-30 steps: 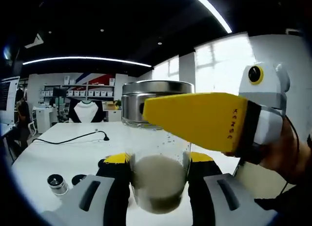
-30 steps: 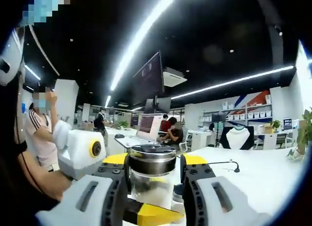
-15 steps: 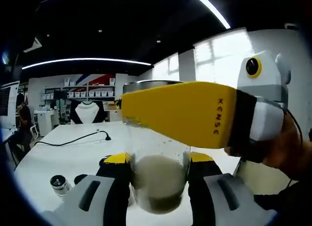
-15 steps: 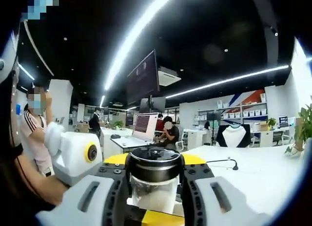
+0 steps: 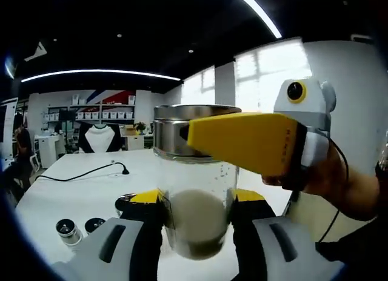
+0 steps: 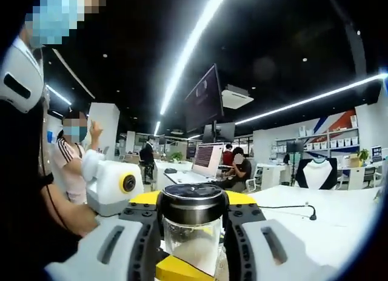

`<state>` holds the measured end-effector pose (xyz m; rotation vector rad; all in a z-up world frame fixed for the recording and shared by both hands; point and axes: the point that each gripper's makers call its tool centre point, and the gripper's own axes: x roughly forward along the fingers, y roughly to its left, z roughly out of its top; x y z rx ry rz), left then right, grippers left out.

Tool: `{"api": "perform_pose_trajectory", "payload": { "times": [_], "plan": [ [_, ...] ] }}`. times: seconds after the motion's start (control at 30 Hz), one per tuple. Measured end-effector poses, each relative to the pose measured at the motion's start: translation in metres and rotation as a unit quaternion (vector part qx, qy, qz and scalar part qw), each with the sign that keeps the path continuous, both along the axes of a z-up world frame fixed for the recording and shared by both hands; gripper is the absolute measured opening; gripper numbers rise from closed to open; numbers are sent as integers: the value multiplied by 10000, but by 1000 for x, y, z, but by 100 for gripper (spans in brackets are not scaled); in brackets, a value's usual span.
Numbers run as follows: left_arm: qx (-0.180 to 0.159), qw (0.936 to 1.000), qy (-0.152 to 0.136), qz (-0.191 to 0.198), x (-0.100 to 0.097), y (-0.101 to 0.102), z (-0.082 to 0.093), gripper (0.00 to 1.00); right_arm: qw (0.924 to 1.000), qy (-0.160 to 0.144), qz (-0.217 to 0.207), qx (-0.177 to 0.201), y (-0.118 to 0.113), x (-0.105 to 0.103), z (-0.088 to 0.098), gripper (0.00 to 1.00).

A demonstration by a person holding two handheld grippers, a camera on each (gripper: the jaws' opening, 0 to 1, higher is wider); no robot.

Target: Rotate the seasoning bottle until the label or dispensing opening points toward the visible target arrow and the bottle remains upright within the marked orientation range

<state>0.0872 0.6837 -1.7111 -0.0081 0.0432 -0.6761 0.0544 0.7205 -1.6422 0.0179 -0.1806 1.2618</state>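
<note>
2 grippers are seen on 1 seasoning bottle [image 5: 195,184]. The left gripper [image 5: 195,223] is closed on the glass body low down, at the level of the pale seasoning inside, its jaws pressed to both sides. The right gripper [image 6: 193,217] is clamped just under the metal lid [image 6: 193,202], 1 jaw on each side of the neck. The bottle is held upright above the white table [image 5: 79,184], near its front edge; whether its base touches the table cannot be told.

Compared with 0.5 s ago, the right gripper's yellow jaw [image 5: 242,142] covers less of the lid in the left gripper view: the lid's left half is now exposed, where it had been almost wholly masked. The jaw appears to have swung back round the bottle's axis, toward its placing of 1.0 s ago. This is read as a twisting stroke at the lid end while the body is steadied.

No label, dispensing opening or target arrow can be made out, so alignment cannot be judged. 2 small capped jars [image 5: 66,231] and 1 black cable [image 5: 79,172] lie left of the bottle.
</note>
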Motion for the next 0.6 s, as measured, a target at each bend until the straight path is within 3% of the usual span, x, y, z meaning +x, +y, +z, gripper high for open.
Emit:
{"api": "perform_pose_trajectory", "payload": {
  "times": [0.17,0.33,0.6],
  "plan": [
    [-45,9999,-94,-135,-3,-4,5,46,9989,-296,258,-244,1,-8,4,36],
    [42,9994,-263,-236,-4,-8,9,46,9980,-318,495,-232,-1,-12,5,36],
    [247,9991,-265,-215,-4,-9,3,46,9977,-324,568,-193,-2,-14,0,36]
  ]
}}
